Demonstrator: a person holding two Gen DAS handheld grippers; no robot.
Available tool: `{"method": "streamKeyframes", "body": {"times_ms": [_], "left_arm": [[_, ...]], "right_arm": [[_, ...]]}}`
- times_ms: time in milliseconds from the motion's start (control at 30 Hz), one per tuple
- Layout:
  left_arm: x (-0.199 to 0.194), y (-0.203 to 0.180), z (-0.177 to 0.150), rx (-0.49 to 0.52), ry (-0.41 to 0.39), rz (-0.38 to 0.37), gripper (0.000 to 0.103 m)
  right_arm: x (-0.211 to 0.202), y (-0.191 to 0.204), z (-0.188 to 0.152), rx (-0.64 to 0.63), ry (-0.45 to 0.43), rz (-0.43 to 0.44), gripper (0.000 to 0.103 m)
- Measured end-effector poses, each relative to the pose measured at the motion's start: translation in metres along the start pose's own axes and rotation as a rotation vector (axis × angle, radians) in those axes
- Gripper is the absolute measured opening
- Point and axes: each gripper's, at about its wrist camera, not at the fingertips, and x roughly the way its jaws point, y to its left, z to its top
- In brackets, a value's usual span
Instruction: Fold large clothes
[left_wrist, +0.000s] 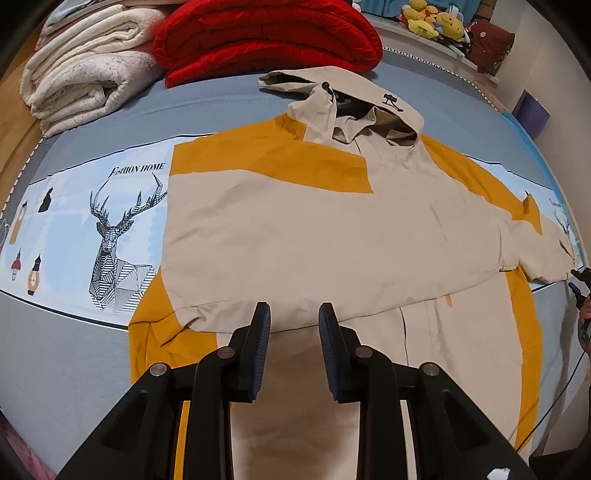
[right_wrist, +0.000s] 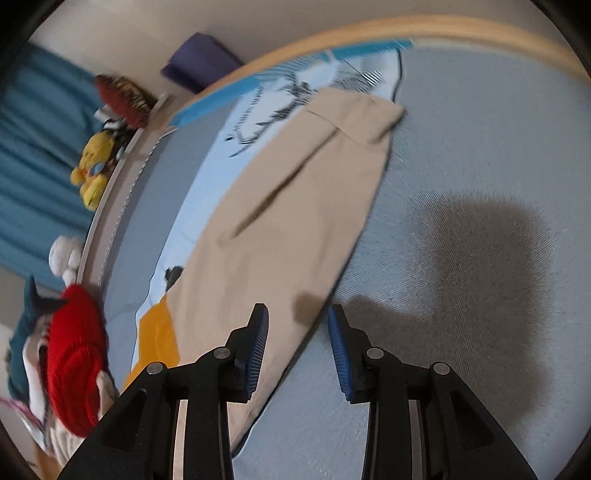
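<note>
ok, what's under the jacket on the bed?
The jacket lies flat on the grey bedsheet, across its pale blue printed band with the deer drawing. Whatever part of the print sits beneath the fabric is covered.

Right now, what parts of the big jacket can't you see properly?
- Left wrist view: the jacket bottom hem is hidden behind the left claw.
- Left wrist view: the tiny logo on the hood is too small to read.
- Right wrist view: the sleeve is motion-blurred; its shoulder end is cut off behind the right claw.
</note>
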Motion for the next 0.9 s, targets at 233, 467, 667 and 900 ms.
{"method": "streamKeyframes", "body": {"times_ms": [233, 467, 667, 900], "left_arm": [[0.005, -0.001, 0.003, -0.007, 0.008, -0.010, 0.025], [0.010, -0.003, 0.003, -0.011, 0.019, -0.014, 0.025], [0.011, -0.004, 0.002, -0.003, 0.023, -0.014, 0.025], [0.012, -0.005, 0.002, -0.008, 0.027, -0.014, 0.025]], "right_arm": [[0.019, -0.016, 0.003, 0.064, -0.021, 0.041, 0.035], [0.023, -0.015, 0.003, 0.095, -0.045, 0.061, 0.035], [0.025, -0.008, 0.003, 0.080, -0.065, 0.048, 0.033], [0.028, -0.007, 0.003, 0.098, -0.083, 0.029, 0.009]]}}
